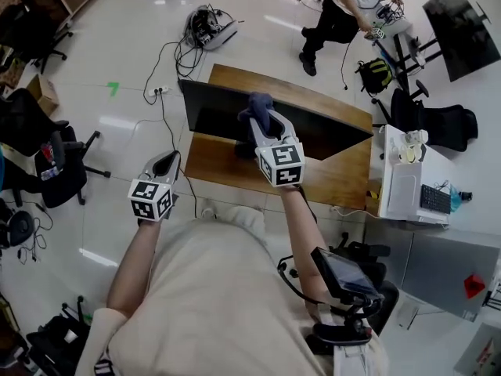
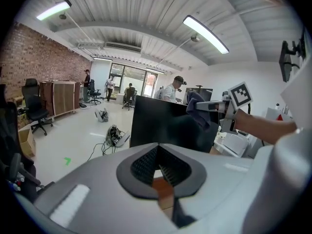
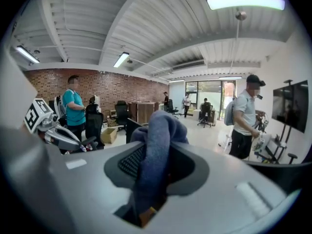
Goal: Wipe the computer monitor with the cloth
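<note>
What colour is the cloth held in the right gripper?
Blue-grey; the cloth shows best in the right gripper view.

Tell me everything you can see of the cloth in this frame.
The cloth is blue-grey, soft and fleecy-looking, bunched into a thick fold. The right hand-held gripper is shut on it, and a rounded wad sticks out past the jaws. It is held at the upper edge of the monitor; contact with the screen is unclear.

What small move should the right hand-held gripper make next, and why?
Probably press the cloth against the monitor screen and sweep sideways: the right hand-held gripper grips the cloth near the monitor's top edge, but contact cannot be confirmed.
</note>
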